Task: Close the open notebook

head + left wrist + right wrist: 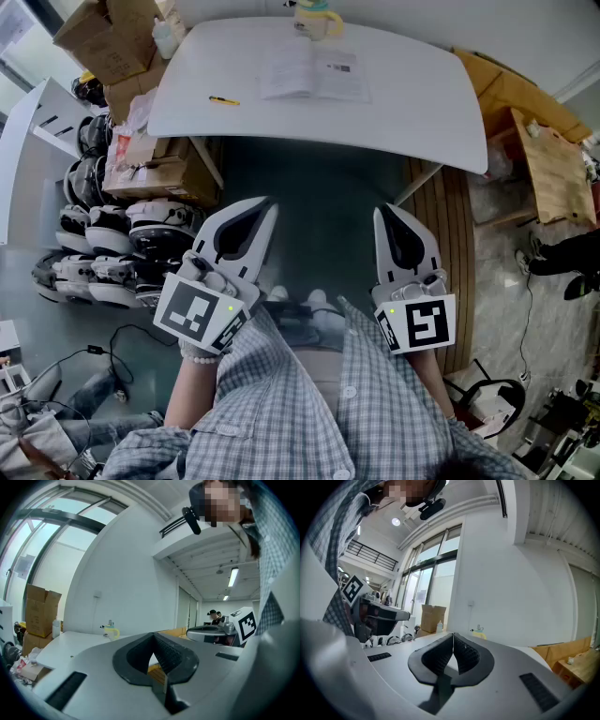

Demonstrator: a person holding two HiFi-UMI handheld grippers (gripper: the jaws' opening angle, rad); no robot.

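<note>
Seen from above, looking steeply down. At the far left, cardboard boxes [103, 37] are stacked beside a white table [422, 103], and below them a cluster of black and white gear [103, 239] sits on the floor (too small to tell what it is).

On the left part of the table lies a yellow pen [223, 100], well apart from everything else. Nearer the viewer, well short of the table edge, the left gripper [262, 211] is held out level over the floor. Its own view shows the two dark ribbed pads pressed together at the tips, with nothing between them.

The open notebook [314, 75] lies flat toward the far side of the table, around the middle, both pages facing up. No gripper touches it. Just behind it, at the far edge, stands a cup with a yellow handle [317, 21].

The right gripper [384, 216] is held level beside the left one, also short of the table. Its own view shows the pads closed tip to tip and empty.

Between the two grippers, at the bottom, is the person's checked shirt [309, 403].

At the far right, wooden boards [553, 164] rest on the floor past the table's right end.
</note>
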